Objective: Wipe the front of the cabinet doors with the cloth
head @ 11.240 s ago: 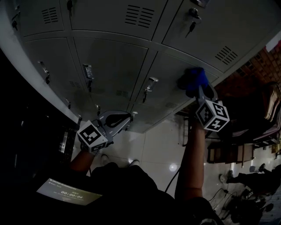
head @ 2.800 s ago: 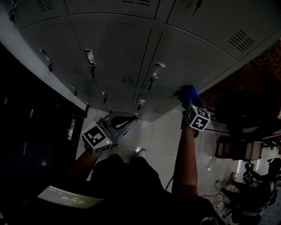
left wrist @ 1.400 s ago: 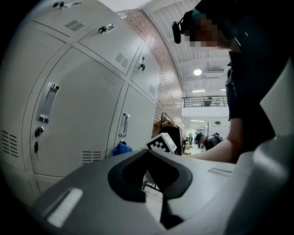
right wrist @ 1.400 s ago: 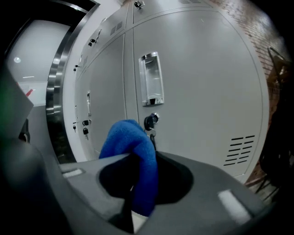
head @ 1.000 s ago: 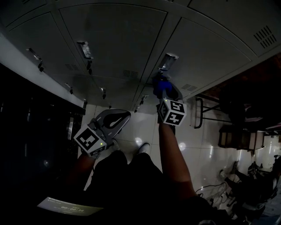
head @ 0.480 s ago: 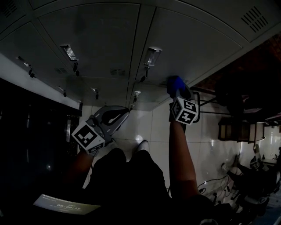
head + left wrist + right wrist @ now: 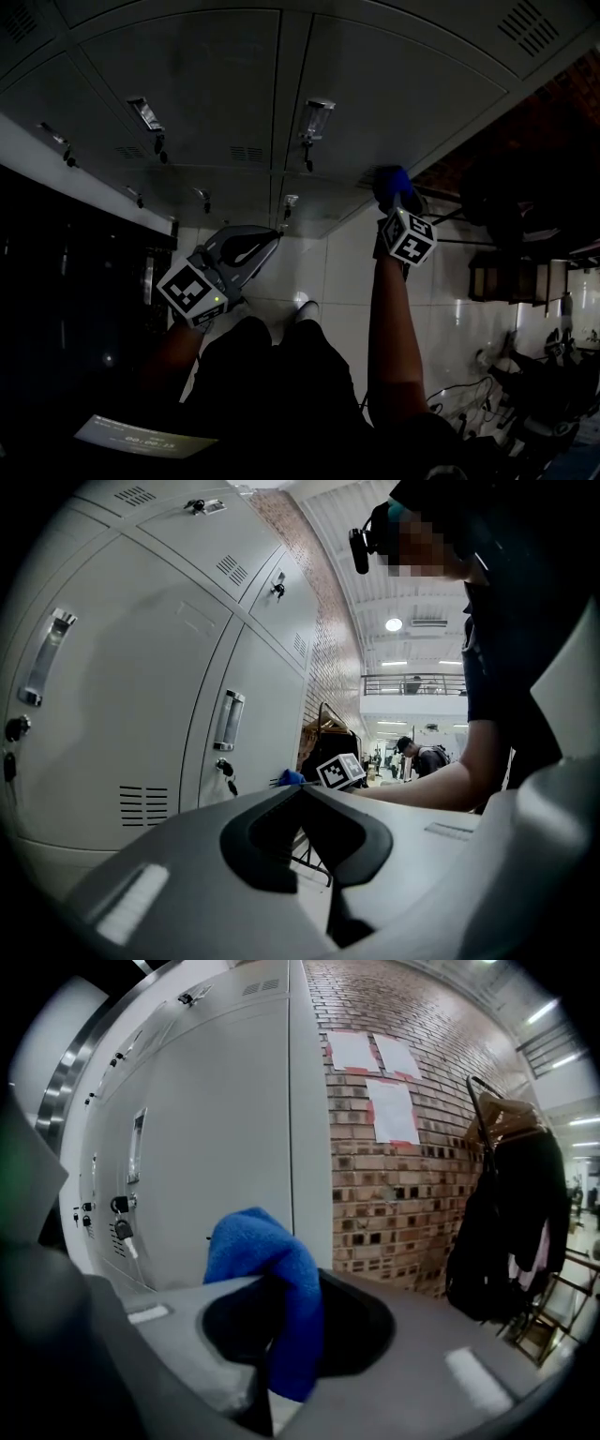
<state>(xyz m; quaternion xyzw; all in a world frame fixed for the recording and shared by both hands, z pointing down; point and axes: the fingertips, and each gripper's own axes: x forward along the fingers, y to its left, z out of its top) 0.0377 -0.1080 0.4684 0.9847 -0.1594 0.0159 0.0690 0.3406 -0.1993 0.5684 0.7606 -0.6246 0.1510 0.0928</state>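
Observation:
The grey metal cabinet doors (image 7: 375,84) fill the top of the head view. My right gripper (image 7: 397,199) is shut on a bunched blue cloth (image 7: 388,178), which it holds at the right edge of the lower right door. In the right gripper view the blue cloth (image 7: 272,1269) hangs over the jaws, with the door (image 7: 216,1129) just beyond it. Whether the cloth touches the door I cannot tell. My left gripper (image 7: 267,242) hangs low at the left, away from the doors. It is shut, with nothing between its jaws (image 7: 302,789).
Door handles (image 7: 317,117) and keys (image 7: 120,1227) stick out from the door fronts. A brick wall (image 7: 403,1147) adjoins the cabinet on the right. Dark coats (image 7: 506,1232) hang on a rack beside it. The person's feet (image 7: 302,309) stand on white floor tiles.
Over the last second the right gripper carried the cloth rightward across the lower door, from near the centre handle to the door's right edge. The left gripper has stayed put.

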